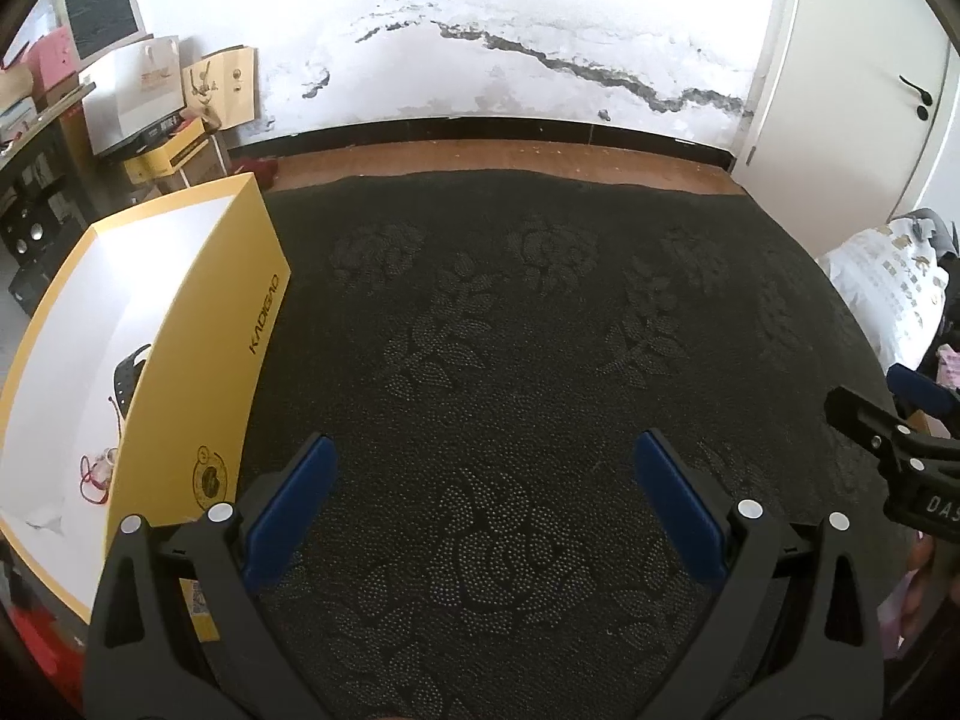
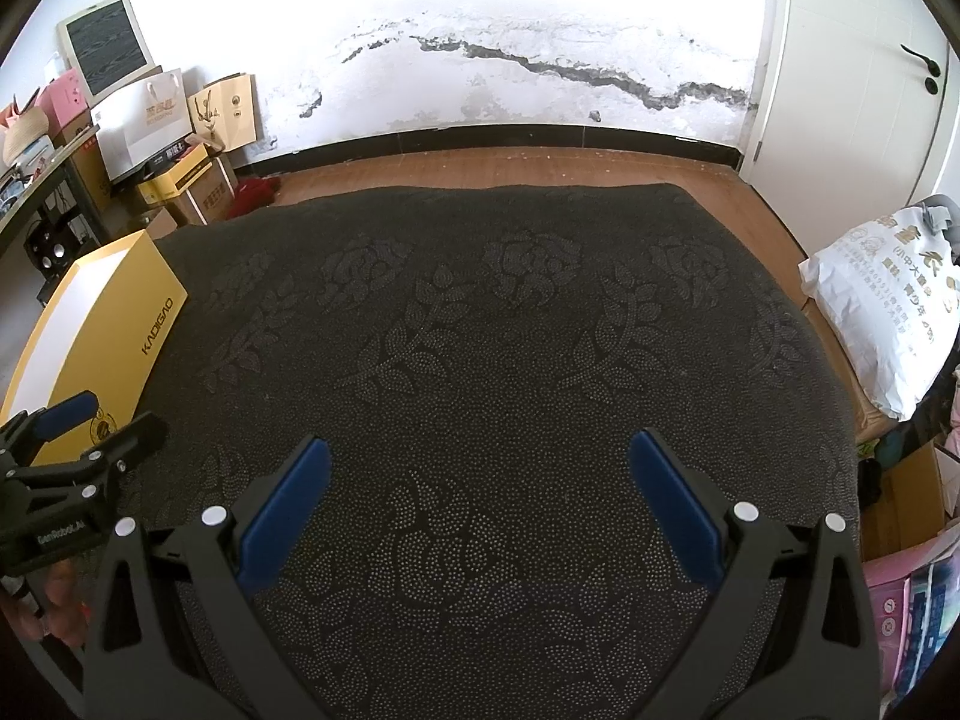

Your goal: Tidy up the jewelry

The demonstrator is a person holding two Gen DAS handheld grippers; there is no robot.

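Blue-padded black left gripper (image 1: 480, 498) is held wide open and empty above the dark dotted floral cloth (image 1: 540, 330), as is the matching right gripper (image 2: 480, 498). Red string jewelry (image 1: 96, 474) is seen on the white top of the yellow rectangular cardboard box (image 1: 198, 324), left of the cloth.
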